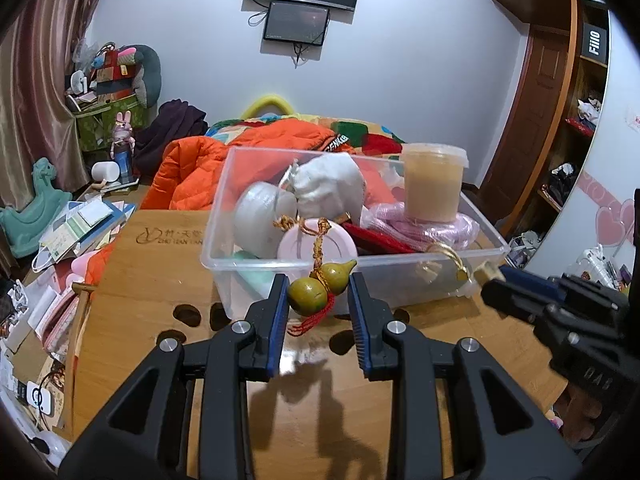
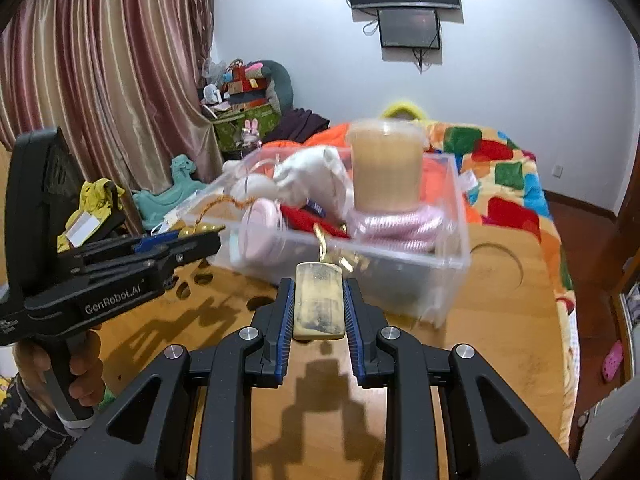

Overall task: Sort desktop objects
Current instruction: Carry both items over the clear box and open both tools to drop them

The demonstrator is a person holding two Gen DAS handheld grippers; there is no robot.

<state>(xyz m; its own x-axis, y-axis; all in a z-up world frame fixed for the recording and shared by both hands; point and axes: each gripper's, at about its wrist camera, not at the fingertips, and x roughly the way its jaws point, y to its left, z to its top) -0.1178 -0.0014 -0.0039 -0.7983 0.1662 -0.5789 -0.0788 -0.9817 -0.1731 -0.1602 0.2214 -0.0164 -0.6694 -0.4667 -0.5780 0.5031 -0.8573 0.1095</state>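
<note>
clear plastic bin [image 1: 224, 216] (heaped: beige tub [image 1: 433, 184] atop pink rope coil [image 1: 424, 228]) nears the table edge; left gripper [image 1: 319, 300] clamps an olive gourd charm [image 1: 318, 286], right gripper [image 2: 319, 306] a yellowish plaque [image 2: 319, 300].

Your gourd [image 1: 320, 290] is olive-green with a red tassel and gold cord; your block [image 2: 319, 302] is pale yellow with dark smudges. The clear bin [image 1: 224, 248] holds a beige jar [image 1: 432, 184], pink rope [image 1: 424, 228] and white bag [image 1: 328, 184] on the tan table [image 1: 152, 264].
</note>
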